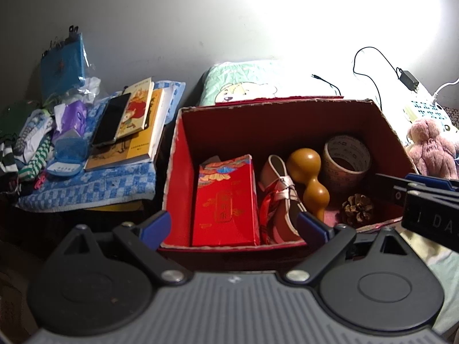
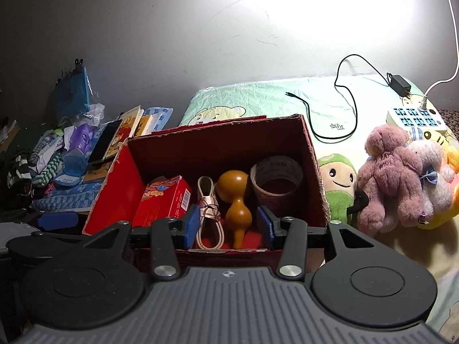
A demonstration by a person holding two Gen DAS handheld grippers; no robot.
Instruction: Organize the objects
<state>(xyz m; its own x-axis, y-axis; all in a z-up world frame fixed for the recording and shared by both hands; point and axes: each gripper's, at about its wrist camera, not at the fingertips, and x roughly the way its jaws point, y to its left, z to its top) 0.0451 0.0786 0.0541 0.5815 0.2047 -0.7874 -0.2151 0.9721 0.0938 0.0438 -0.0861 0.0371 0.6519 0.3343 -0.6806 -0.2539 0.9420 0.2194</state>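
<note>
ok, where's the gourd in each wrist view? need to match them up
Left wrist: the gourd lies inside the red box, right of centre, between the coiled cable and the tape roll.
Right wrist: the gourd sits near picture centre, framed between the open jaws of the right gripper.
Shared landmark: the tape roll, just right of the gourd in both.
</note>
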